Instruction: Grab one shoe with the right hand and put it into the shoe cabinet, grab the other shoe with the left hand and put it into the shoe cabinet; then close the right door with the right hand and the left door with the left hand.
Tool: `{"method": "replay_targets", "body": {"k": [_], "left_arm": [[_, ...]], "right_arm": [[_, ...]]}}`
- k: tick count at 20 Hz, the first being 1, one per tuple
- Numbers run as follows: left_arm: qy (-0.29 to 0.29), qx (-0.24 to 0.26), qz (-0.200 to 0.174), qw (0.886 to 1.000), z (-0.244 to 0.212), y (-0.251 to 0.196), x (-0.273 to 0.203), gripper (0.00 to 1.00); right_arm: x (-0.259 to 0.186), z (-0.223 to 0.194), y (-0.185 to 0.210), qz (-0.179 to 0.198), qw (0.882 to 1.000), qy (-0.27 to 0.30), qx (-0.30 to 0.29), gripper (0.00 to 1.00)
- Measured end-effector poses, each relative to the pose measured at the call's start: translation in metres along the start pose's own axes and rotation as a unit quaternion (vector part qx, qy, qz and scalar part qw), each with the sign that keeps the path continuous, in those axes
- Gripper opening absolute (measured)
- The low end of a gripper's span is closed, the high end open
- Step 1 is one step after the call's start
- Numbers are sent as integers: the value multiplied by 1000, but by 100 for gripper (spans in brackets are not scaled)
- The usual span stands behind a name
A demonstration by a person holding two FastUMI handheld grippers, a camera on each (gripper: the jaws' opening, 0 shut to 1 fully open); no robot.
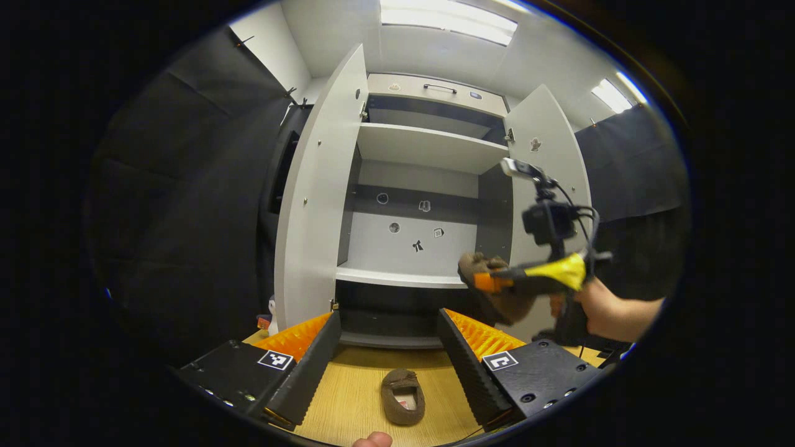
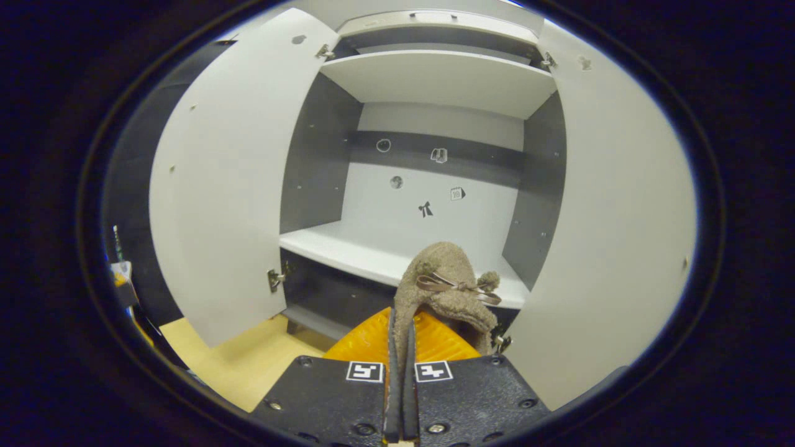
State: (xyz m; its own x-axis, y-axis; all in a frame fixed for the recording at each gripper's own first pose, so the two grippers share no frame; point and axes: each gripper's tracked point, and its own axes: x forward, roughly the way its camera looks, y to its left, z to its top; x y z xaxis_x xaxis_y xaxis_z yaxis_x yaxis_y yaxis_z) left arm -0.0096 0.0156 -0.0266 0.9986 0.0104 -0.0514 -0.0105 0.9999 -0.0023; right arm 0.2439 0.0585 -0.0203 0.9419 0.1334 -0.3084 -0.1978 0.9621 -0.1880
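Right gripper, at bottom centre of the right gripper view, fingers pressed together on a shoe. Left gripper, bottom of the left gripper view, jaws spread wide, holding nothing.

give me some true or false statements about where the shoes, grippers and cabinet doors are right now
1. The right gripper is shut on a fuzzy brown slipper with a ribbon bow. True.
2. Both white doors of the shoe cabinet are closed. False: the left door and right door both stand open.
3. A second brown slipper lies on the wooden floor. True.
4. The left gripper is clamped on that second slipper. False: its jaws stand open, the slipper lying apart between them.
5. A shoe already sits on the middle shelf. False: none there.
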Motion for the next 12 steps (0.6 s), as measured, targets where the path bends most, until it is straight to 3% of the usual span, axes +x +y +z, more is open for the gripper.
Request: {"method": "replay_targets", "body": {"k": [3, 6, 12], "left_arm": [[1, 7, 6, 1000, -2, 5, -1, 95], [6, 9, 12, 1000, -4, 9, -3, 95], [8, 12, 39, 999, -3, 27, -6, 94]], "right_arm": [[66, 42, -19, -27, 999, 10, -31, 6], [124, 57, -28, -41, 996, 42, -64, 6], [193, 25, -28, -55, 989, 121, -65, 6]]}}
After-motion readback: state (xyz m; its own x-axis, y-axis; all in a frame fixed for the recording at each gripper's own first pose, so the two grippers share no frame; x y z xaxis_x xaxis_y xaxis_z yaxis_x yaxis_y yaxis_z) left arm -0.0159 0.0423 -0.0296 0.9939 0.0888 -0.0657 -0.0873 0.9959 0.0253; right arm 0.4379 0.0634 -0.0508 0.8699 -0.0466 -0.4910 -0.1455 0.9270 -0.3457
